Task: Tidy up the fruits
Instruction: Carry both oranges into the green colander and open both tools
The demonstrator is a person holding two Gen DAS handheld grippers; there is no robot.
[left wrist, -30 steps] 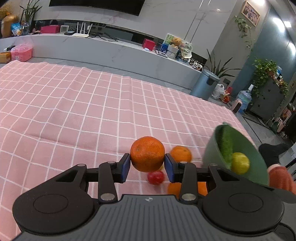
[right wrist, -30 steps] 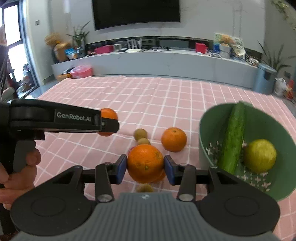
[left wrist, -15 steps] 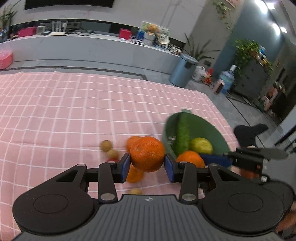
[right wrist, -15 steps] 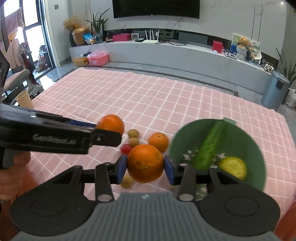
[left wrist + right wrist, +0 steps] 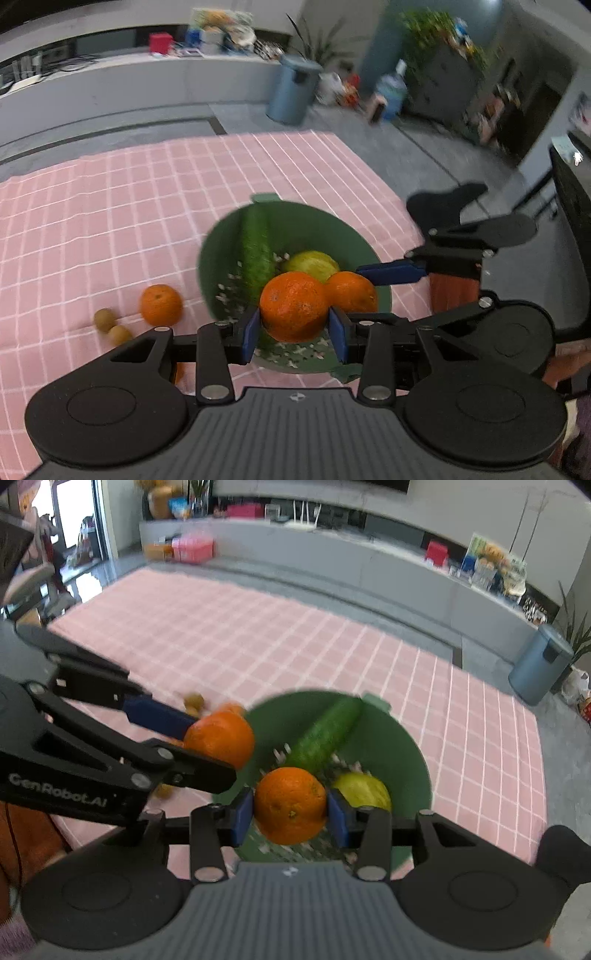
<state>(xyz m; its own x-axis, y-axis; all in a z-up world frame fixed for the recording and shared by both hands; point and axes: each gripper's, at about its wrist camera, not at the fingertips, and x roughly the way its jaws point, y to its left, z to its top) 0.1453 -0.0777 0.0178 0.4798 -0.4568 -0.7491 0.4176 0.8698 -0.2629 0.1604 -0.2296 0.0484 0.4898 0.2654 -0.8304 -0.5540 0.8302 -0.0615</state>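
We hold two tongs, and each one is squeezing a round orange. The left gripper (image 5: 294,328) has its blue pads (image 5: 251,328) pressed on both sides of the left orange (image 5: 293,305). The right gripper (image 5: 290,811) is clamped the same way on the right orange (image 5: 290,800). Both oranges hang over the green bowl (image 5: 210,266), so we think they are about to be dropped in. Squeezing at the widest part keeps a round, bumpy fruit from slipping out.

In the left view, the right orange sits at about 3 o'clock from ours, almost touching it. The bowl looks like smooth plastic with little holes in its floor. Inside it, a long, rough cucumber (image 5: 254,254) leans toward 12 o'clock, and a yellow-green lemon (image 5: 312,263) sits beside it.

On the pink checked cloth (image 5: 110,221), at 9 o'clock from the bowl, one more orange (image 5: 160,305) and two small brown fruits (image 5: 110,326) wait their turn.
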